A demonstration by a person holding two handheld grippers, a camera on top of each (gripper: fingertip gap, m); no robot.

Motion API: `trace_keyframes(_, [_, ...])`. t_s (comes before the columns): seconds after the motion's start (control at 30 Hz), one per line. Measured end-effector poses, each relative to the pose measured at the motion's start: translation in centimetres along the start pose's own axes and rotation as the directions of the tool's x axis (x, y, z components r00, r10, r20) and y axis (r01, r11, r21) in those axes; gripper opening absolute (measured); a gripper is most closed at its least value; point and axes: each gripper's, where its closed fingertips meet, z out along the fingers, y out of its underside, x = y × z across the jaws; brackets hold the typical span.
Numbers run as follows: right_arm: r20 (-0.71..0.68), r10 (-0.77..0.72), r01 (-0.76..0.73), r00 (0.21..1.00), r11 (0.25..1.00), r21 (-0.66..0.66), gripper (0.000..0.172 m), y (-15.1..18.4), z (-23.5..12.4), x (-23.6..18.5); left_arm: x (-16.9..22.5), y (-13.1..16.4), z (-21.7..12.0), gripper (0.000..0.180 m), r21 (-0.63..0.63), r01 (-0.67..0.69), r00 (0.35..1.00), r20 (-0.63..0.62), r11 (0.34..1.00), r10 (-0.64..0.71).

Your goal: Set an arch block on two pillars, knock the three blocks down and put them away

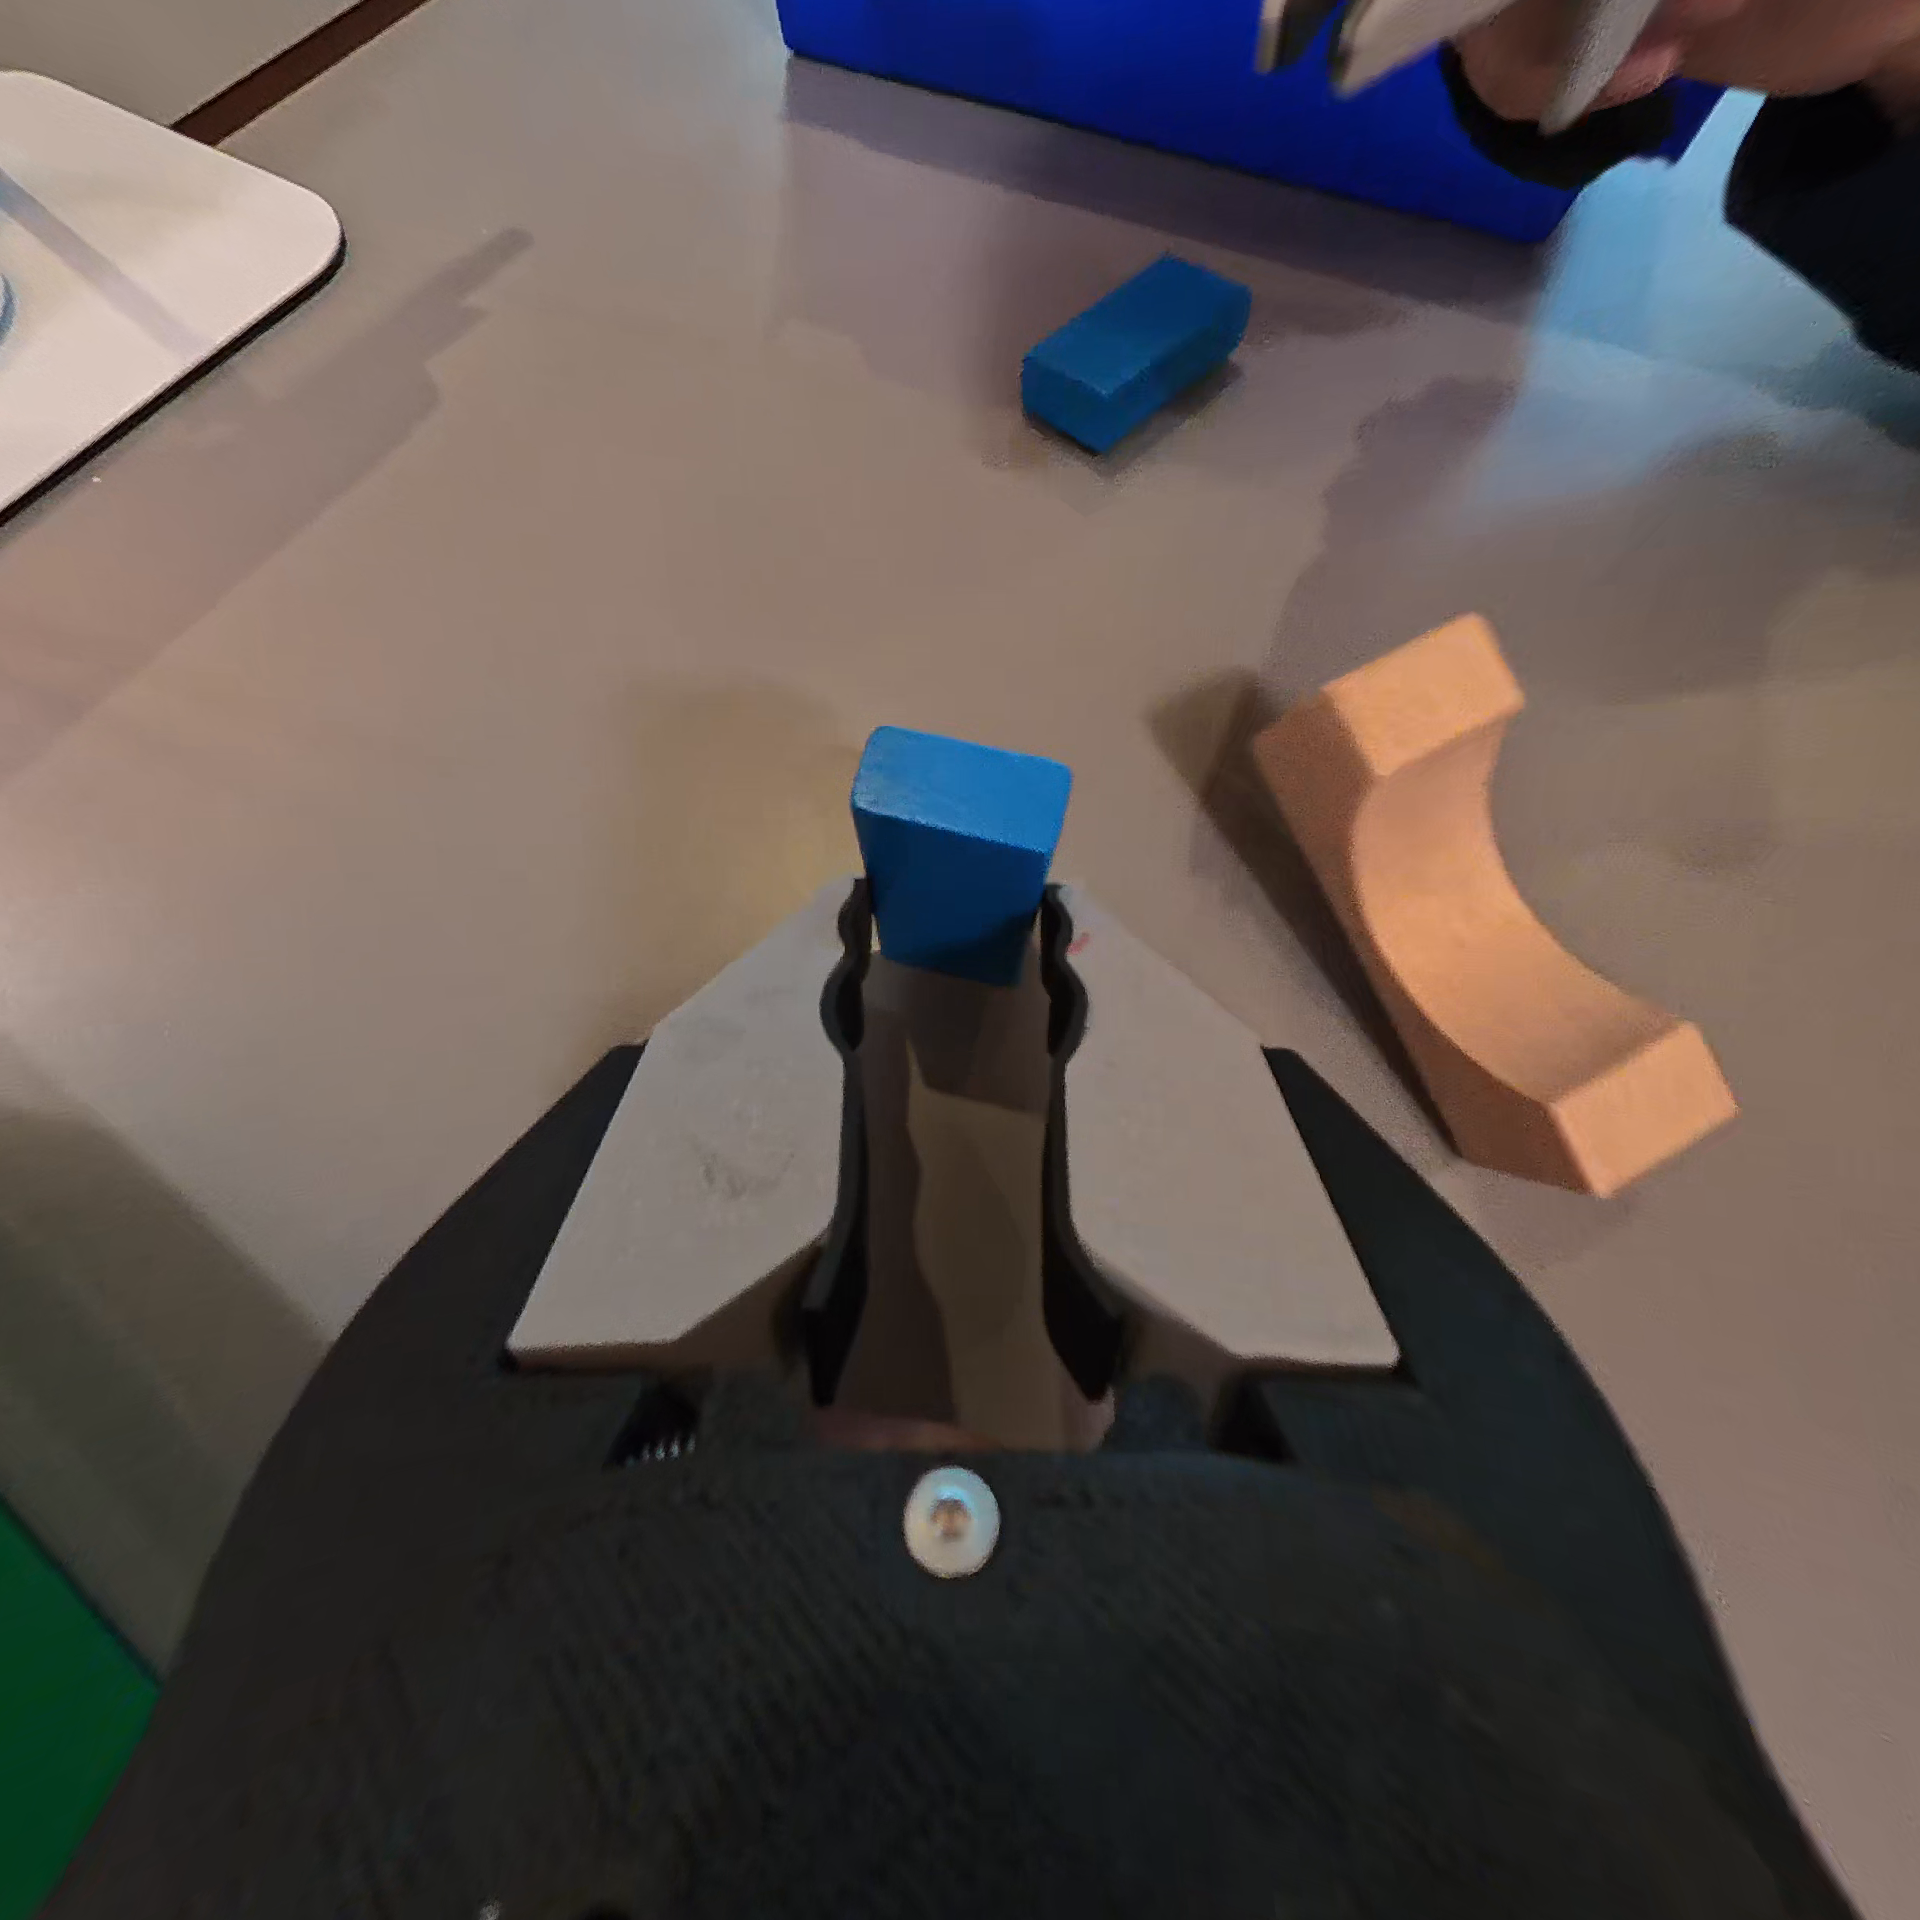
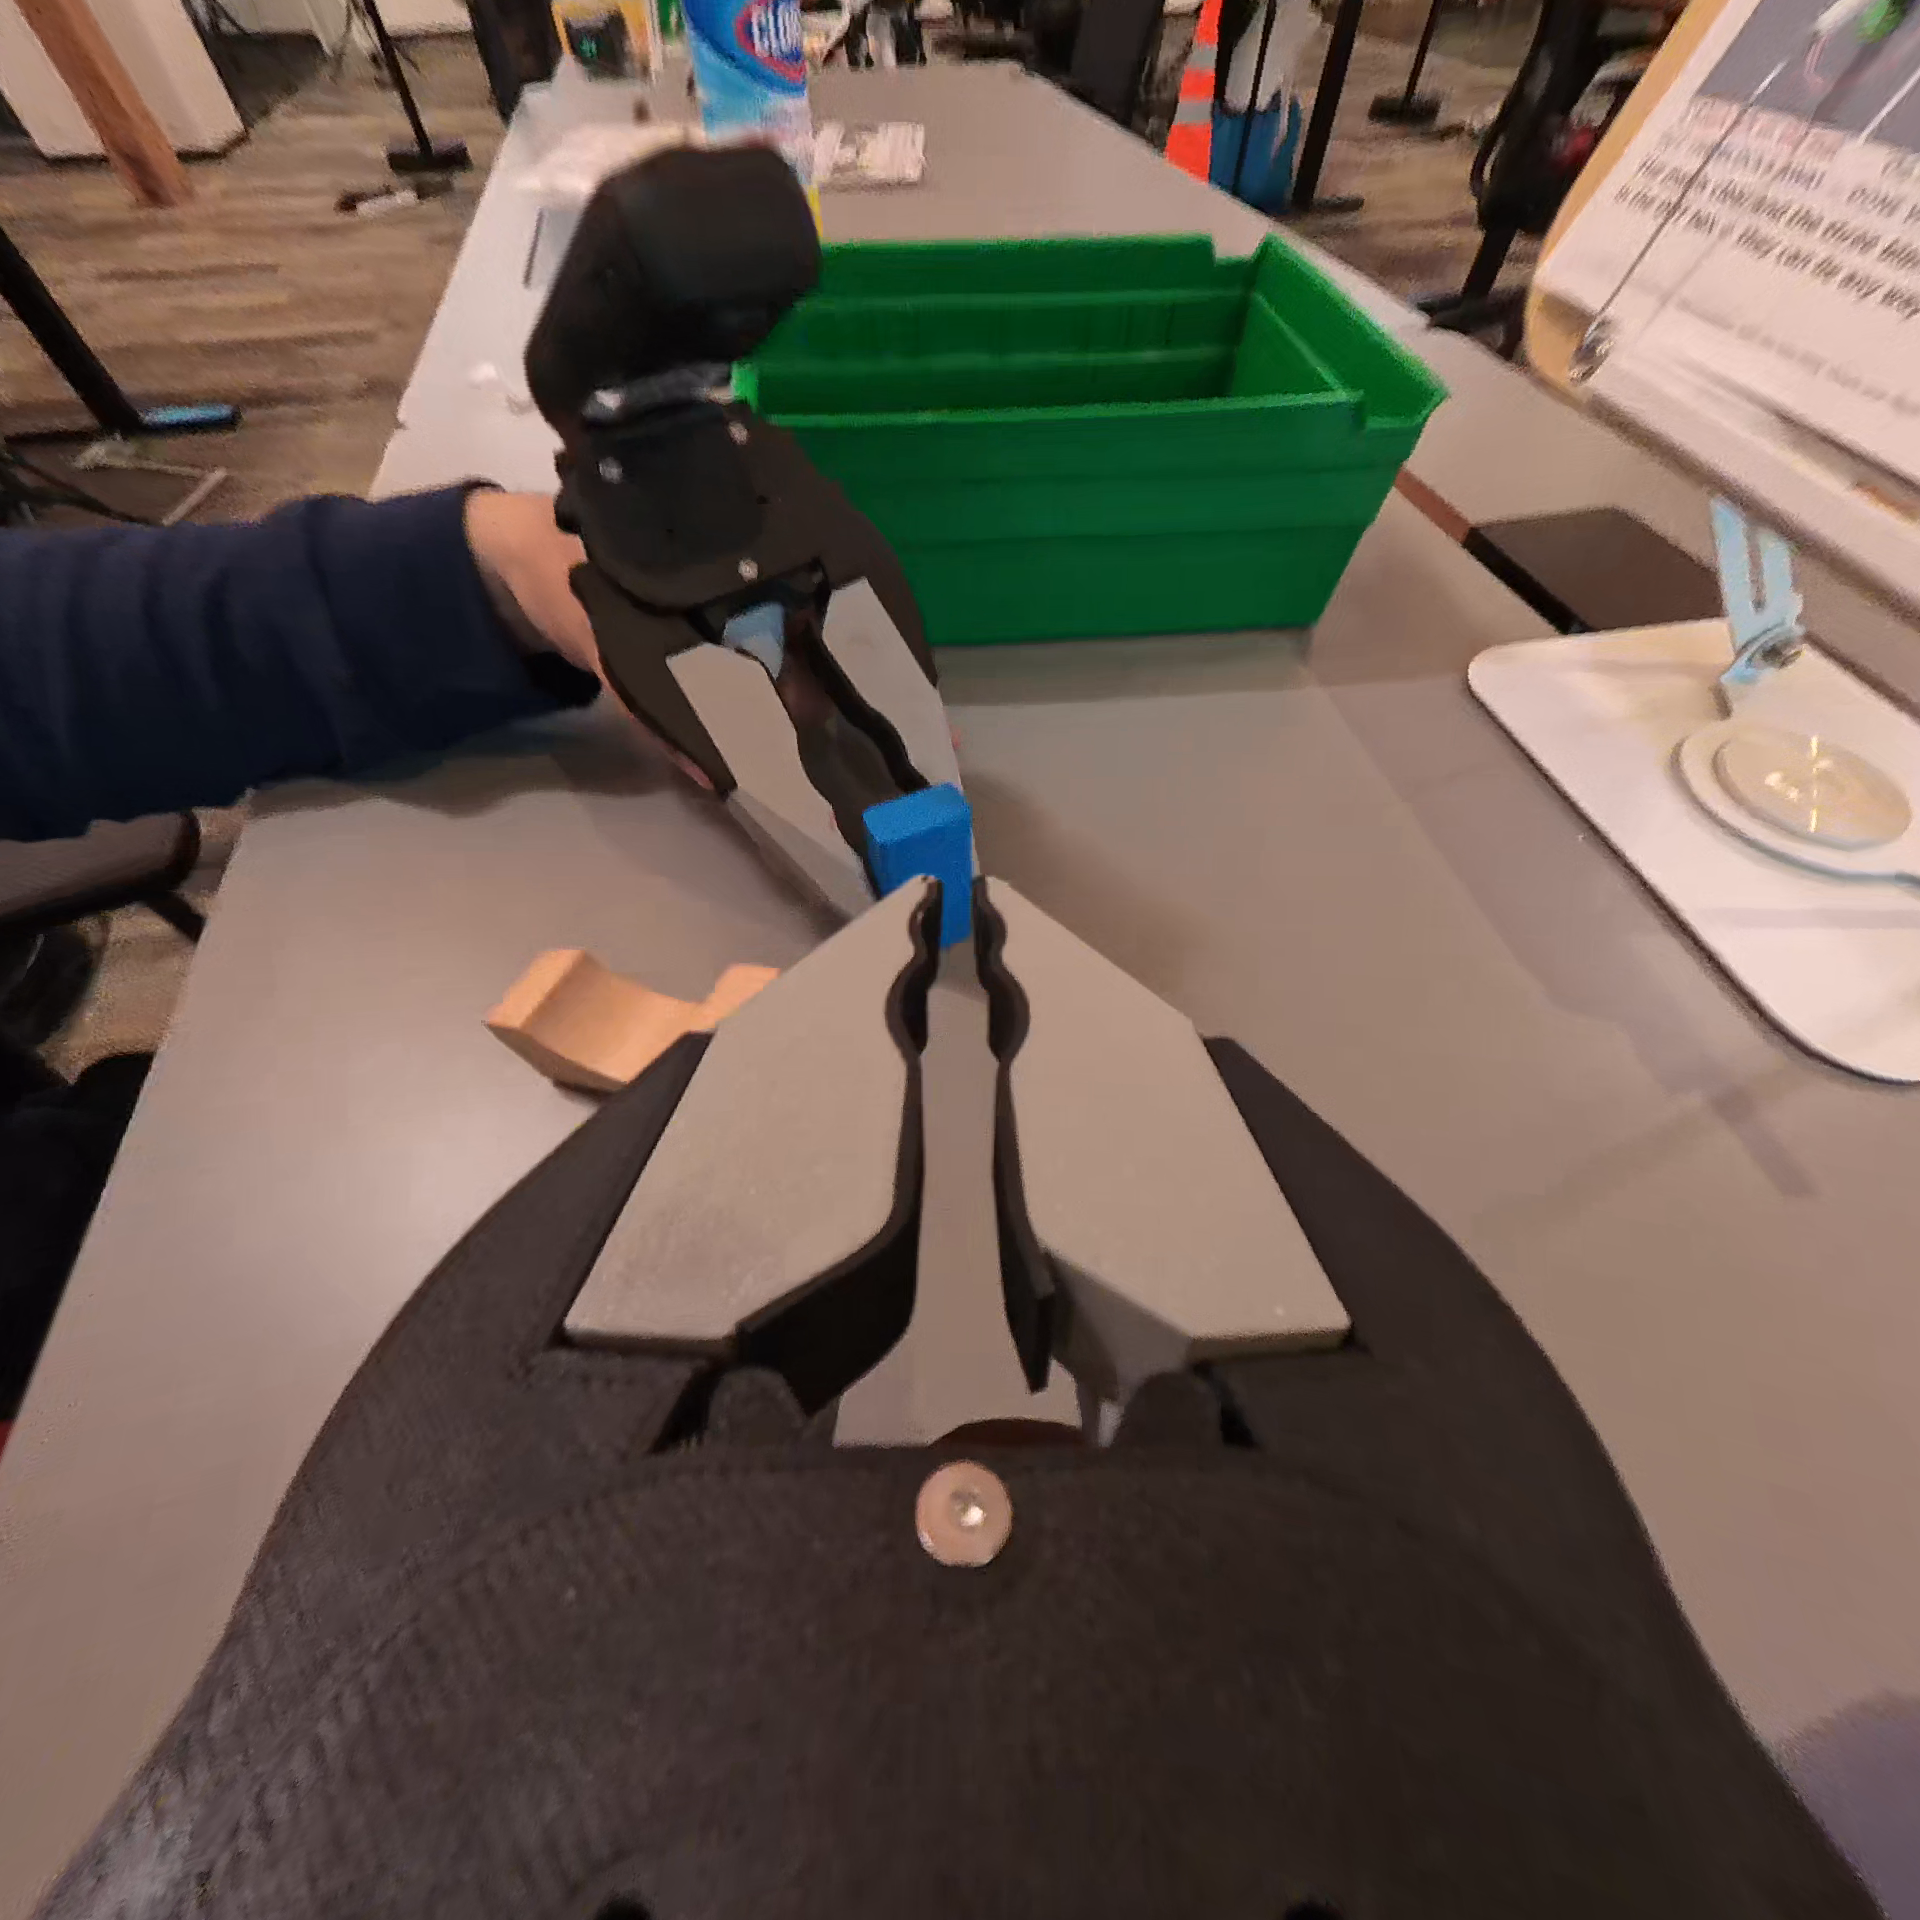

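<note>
The left gripper (image 1: 958, 914) is closed on an upright blue pillar block (image 1: 961, 852), its black pads pressed to the block's two sides. The right gripper (image 2: 954, 904) has its jaws drawn close with a narrow slit between them and nothing between its tips; the blue block seen there is the left gripper's, farther off. A second blue pillar block (image 1: 1138, 353) lies flat on the grey table (image 1: 520, 675) near a blue bin (image 1: 1143, 104). The tan wooden arch block (image 1: 1475, 904) lies on its side just right of the held block. A green bin (image 2: 1091, 457) stands beyond.
</note>
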Motion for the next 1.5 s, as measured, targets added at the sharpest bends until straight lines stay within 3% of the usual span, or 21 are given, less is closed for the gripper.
trace_keyframes(0.07, [-0.004,-0.020,0.020,1.000,0.998,-0.060,0.006,1.0,0.5,-0.3,-0.1,0.2,0.0,0.030,-0.012,-0.012,1.000,0.025,1.000,0.013])
trace_keyframes(0.17, [-0.129,-0.096,0.071,0.987,0.980,-0.187,0.010,3.0,0.7,1.0,-0.3,0.7,-0.3,0.031,-0.027,-0.017,0.997,0.077,0.999,0.019])
trace_keyframes(0.4, [-0.374,-0.177,-0.001,0.910,0.903,-0.430,0.032,8.2,-0.7,4.9,0.2,1.0,-1.2,0.031,-0.007,0.013,0.997,0.073,1.000,-0.012])
trace_keyframes(0.5, [-0.458,-0.174,-0.075,0.872,0.876,-0.476,0.036,9.7,-1.9,6.4,0.4,1.1,-1.7,0.031,0.009,0.025,0.997,0.069,1.000,-0.025])
trace_keyframes(0.67, [-0.481,-0.090,-0.181,0.872,0.853,-0.489,0.044,11.3,-2.9,7.0,0.4,1.0,-2.1,0.031,0.030,0.047,0.996,0.070,0.998,-0.049])
trace_keyframes(0.83, [-0.392,0.063,-0.257,0.918,0.847,-0.466,0.034,12.3,-2.3,5.6,0.6,1.3,-2.0,0.031,0.011,0.039,0.997,0.066,0.999,-0.040])
trace_keyframes(0.97, [-0.274,0.089,-0.208,0.958,0.871,-0.446,0.034,11.3,-0.3,3.3,0.8,1.5,-1.9,0.031,0.001,0.038,0.998,0.059,0.999,-0.038])
trace_keyframes(1.2, [-0.113,-0.006,-0.040,0.994,0.916,-0.400,0.031,9.3,0.9,0.7,1.0,1.6,-1.9,0.032,-0.007,0.040,0.998,0.054,0.999,-0.040])
trace_keyframes(1.5, [-0.043,-0.204,0.158,0.978,0.861,-0.484,0.044,10.1,0.5,1.1,1.3,1.9,-1.6,0.032,-0.035,0.029,0.999,0.044,0.999,-0.028])
